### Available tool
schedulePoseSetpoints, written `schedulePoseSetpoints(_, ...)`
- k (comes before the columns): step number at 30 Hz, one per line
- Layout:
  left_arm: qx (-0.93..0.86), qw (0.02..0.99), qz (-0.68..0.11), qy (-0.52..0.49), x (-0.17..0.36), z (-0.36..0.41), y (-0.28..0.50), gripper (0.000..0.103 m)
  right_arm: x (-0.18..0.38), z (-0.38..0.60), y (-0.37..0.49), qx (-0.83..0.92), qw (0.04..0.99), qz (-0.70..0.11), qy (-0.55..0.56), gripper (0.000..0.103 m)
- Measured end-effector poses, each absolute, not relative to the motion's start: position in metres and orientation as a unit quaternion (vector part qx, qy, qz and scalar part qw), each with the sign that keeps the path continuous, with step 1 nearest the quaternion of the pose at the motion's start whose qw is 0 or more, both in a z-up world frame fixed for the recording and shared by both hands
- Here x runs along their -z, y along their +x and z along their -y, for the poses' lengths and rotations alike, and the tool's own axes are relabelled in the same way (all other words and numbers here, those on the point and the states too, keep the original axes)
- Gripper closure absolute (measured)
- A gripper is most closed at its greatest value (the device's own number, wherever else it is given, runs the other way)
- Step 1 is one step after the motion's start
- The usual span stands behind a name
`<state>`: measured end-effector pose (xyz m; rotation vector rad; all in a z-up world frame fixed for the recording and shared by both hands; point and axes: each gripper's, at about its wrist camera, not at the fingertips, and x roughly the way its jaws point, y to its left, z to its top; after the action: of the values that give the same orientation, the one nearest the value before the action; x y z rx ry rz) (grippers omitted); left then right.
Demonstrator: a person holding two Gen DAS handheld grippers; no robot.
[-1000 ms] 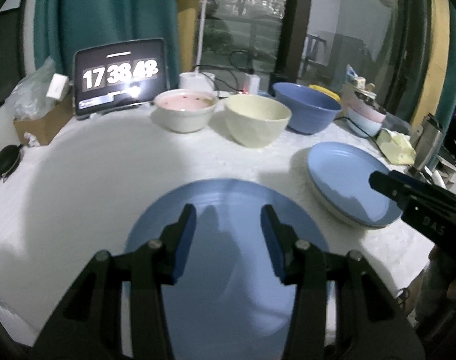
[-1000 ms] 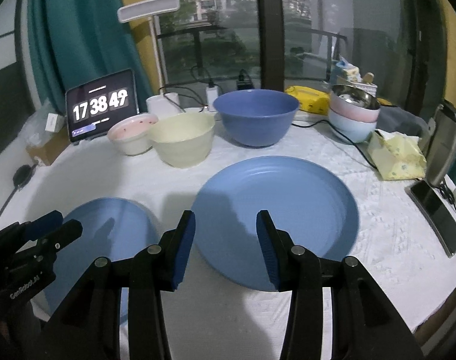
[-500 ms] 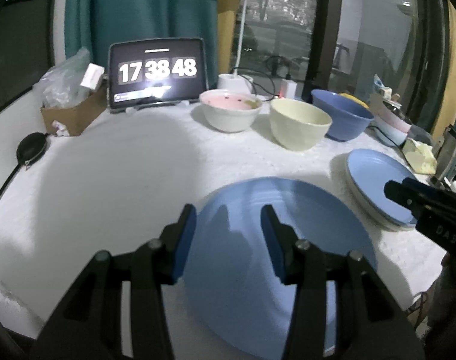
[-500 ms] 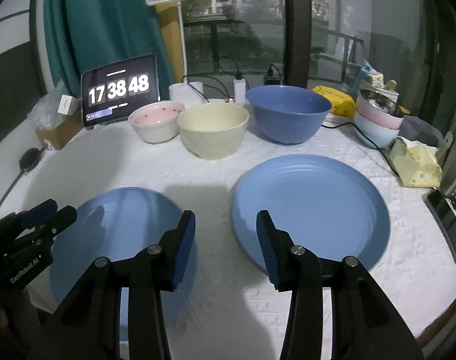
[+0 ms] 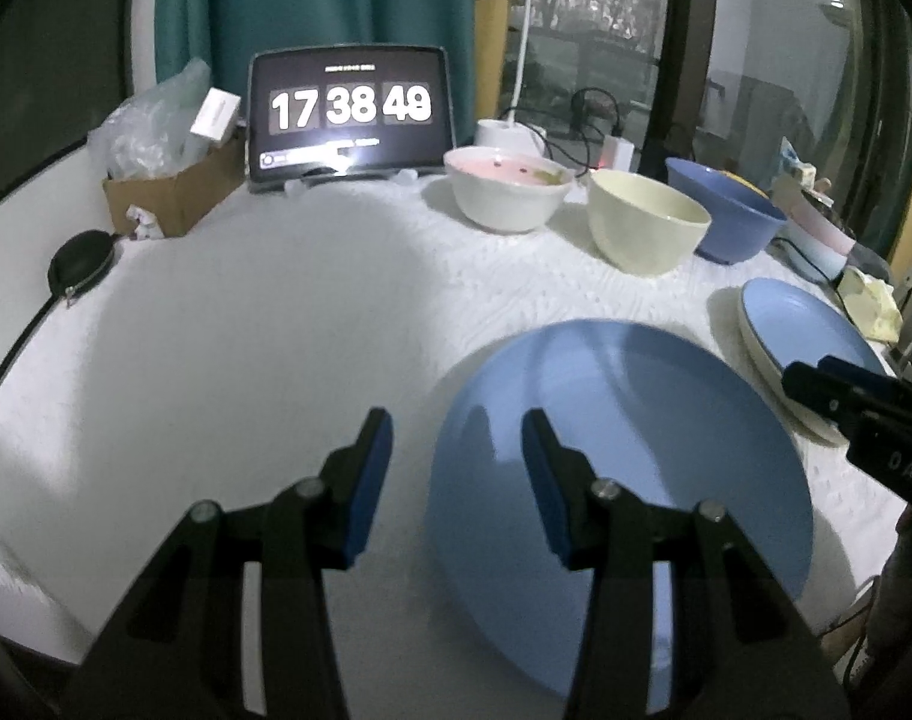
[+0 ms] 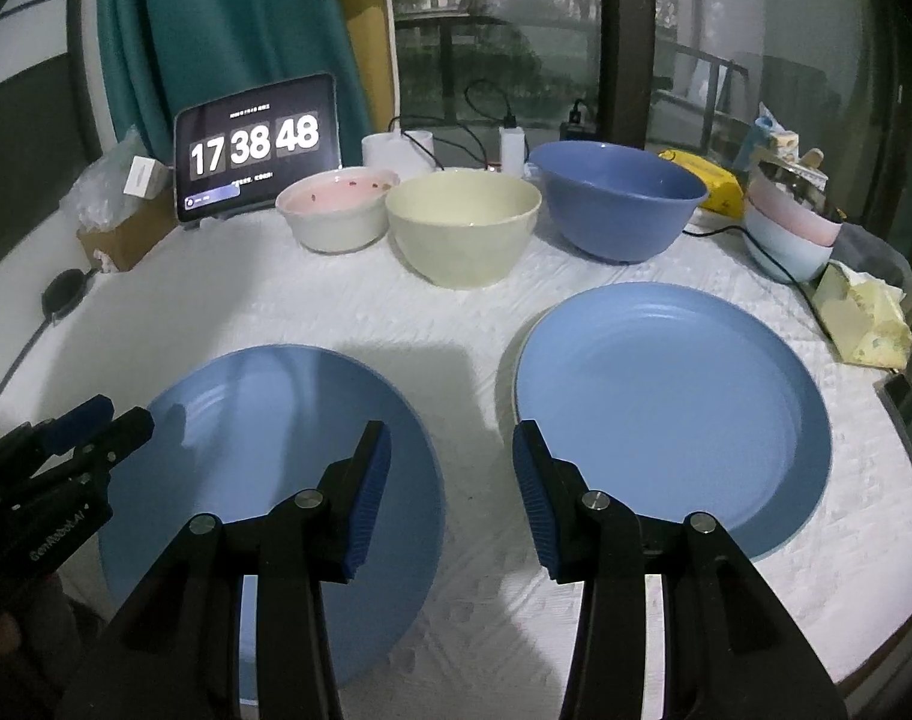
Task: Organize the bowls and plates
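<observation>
Nothing gathered yet: two blue plates (image 6: 264, 468) (image 6: 672, 414) lie apart at lower frame, three bowls (image 6: 465, 225) unstacked above; both grippers (image 5: 453, 480) (image 6: 450, 495) spread, empty.

We note our left gripper (image 5: 456, 468) shifted from above the near blue plate (image 5: 624, 456) to its left edge, and our right gripper (image 6: 450, 480) from over the stacked plate (image 6: 672, 408) to the gap between plates.

The near blue plate (image 6: 264, 480) is partly hidden behind the right tool (image 6: 450, 486), its near rim unseen.
</observation>
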<state>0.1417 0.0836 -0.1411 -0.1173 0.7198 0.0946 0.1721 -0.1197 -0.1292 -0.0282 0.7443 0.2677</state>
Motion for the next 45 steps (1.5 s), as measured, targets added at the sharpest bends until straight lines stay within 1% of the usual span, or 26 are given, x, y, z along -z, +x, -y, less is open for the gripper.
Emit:
schedulePoseSetpoints(11,-0.039,0.919,-0.385,-0.07,0.16,-0.084,0.148,0.057,0.144,0.115,0.178,-0.14,0.912,-0.385,-0.01,0.058)
schedulePoseSetpoints(24,-0.034,0.92,-0.387,-0.057,0.165,-0.076,0.142,0.057,0.16,0.104,0.179,-0.168,0.896,-0.411,-0.016,0.058)
schedulePoseSetpoints(26,-0.029,0.921,-0.386,-0.054,0.165,-0.073,0.142,0.057,0.161,0.102,0.178,-0.171,0.895,-0.412,-0.019,0.065)
schedulePoseSetpoints(29,-0.025,0.921,-0.385,-0.048,0.165,-0.069,0.141,0.058,0.161,0.102,0.178,-0.167,0.896,-0.411,-0.022,0.068)
schedulePoseSetpoints(31,-0.026,0.92,-0.387,-0.05,0.165,-0.07,0.14,0.058,0.162,0.105,0.178,-0.163,0.897,-0.41,-0.021,0.074)
schedulePoseSetpoints(33,-0.028,0.919,-0.389,-0.052,0.164,-0.07,0.14,0.058,0.161,0.106,0.178,-0.161,0.897,-0.41,-0.022,0.077)
schedulePoseSetpoints(45,-0.019,0.928,-0.369,-0.052,0.147,-0.064,0.134,0.058,0.147,0.117,0.171,-0.162,0.906,-0.39,-0.012,0.077)
